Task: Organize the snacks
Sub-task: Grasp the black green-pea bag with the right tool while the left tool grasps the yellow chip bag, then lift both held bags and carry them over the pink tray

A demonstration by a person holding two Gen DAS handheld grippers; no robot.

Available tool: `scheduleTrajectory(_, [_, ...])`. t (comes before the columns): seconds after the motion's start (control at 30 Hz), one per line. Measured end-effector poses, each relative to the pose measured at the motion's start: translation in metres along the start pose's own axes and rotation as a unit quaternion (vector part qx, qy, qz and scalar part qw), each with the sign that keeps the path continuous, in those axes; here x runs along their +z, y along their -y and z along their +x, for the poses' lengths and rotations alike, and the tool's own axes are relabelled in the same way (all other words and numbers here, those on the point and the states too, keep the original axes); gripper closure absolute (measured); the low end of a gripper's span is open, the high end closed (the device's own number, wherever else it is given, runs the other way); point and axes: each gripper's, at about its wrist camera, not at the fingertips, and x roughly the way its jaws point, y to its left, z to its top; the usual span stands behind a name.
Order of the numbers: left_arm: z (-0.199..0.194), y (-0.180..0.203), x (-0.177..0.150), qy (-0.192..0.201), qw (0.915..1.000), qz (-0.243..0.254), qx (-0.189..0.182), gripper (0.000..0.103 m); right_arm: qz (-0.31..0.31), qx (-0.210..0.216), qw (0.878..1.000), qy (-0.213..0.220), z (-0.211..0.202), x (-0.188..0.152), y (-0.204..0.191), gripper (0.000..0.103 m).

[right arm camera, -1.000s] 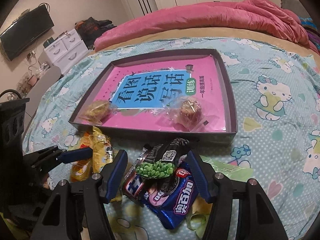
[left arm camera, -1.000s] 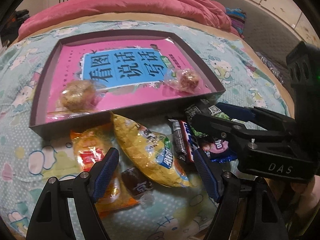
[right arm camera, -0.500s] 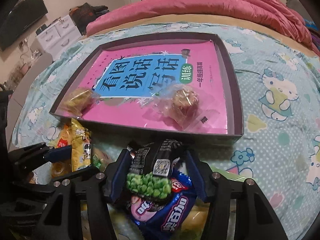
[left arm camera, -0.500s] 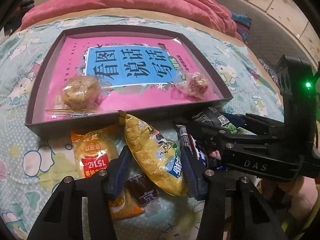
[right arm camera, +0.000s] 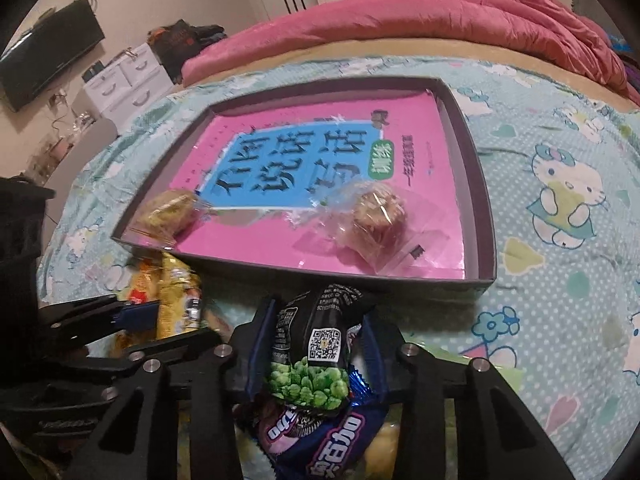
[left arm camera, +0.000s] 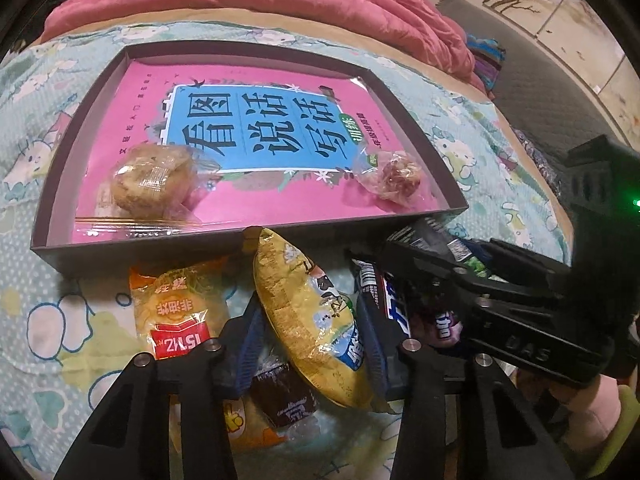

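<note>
My left gripper [left arm camera: 310, 344] is closing its jaws, and its blue pads touch both sides of a yellow snack packet [left arm camera: 308, 312] lying on the bedsheet. An orange packet [left arm camera: 176, 312], a small brown packet [left arm camera: 286, 396] and a dark chocolate bar [left arm camera: 384, 300] lie beside it. My right gripper [right arm camera: 318, 340] is also closing, pads pressed on a black green-pea packet [right arm camera: 316, 344] that sits above a blue biscuit packet [right arm camera: 332, 440]. Just beyond stands a dark tray [left arm camera: 48, 216] lined with a pink book. It holds two wrapped pastries [left arm camera: 150, 180] [left arm camera: 394, 174].
The tray's near wall [right arm camera: 280, 272] stands right in front of both grippers. A pink quilt [right arm camera: 440, 16] is heaped at the far side of the bed. A white dresser [right arm camera: 124, 80] and a wall screen [right arm camera: 44, 56] are off to the left.
Both pairs of jaws have narrowed from wide apart. The left now touches the yellow packet and the right squeezes the pea packet. The pea packet has bunched up between the pads.
</note>
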Motion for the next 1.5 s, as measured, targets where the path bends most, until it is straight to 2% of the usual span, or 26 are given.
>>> scheduleTrajectory(0.17, [-0.003,0.008,0.0,0.005,0.9998,0.019,0.005,0.065,-0.005,0.025,0.999,0.036,-0.022,-0.001,-0.003,0.063])
scheduleTrajectory(0.3, [-0.01,0.006,0.002,0.011,0.9998,0.016,-0.001,0.081,-0.003,0.035,0.998,0.052,-0.03,0.001,-0.005,0.063])
scheduleTrajectory(0.57, [-0.031,0.002,0.005,0.035,0.999,0.005,-0.027,0.091,0.035,0.052,0.995,0.076,-0.039,0.004,0.008,0.063])
scheduleTrajectory(0.87, [-0.053,-0.011,0.013,0.075,0.996,-0.016,-0.047,0.092,0.053,0.052,0.993,0.094,-0.045,0.005,0.018,0.063])
scheduleTrajectory(1.13, [-0.079,-0.029,0.022,0.125,0.9916,-0.026,-0.021,0.092,0.058,0.053,0.991,0.112,-0.051,0.007,0.021,0.063])
scheduleTrajectory(1.5, [-0.097,-0.053,0.033,0.158,0.9861,-0.052,-0.004,0.092,0.064,0.049,0.988,0.13,-0.059,0.01,0.024,0.063])
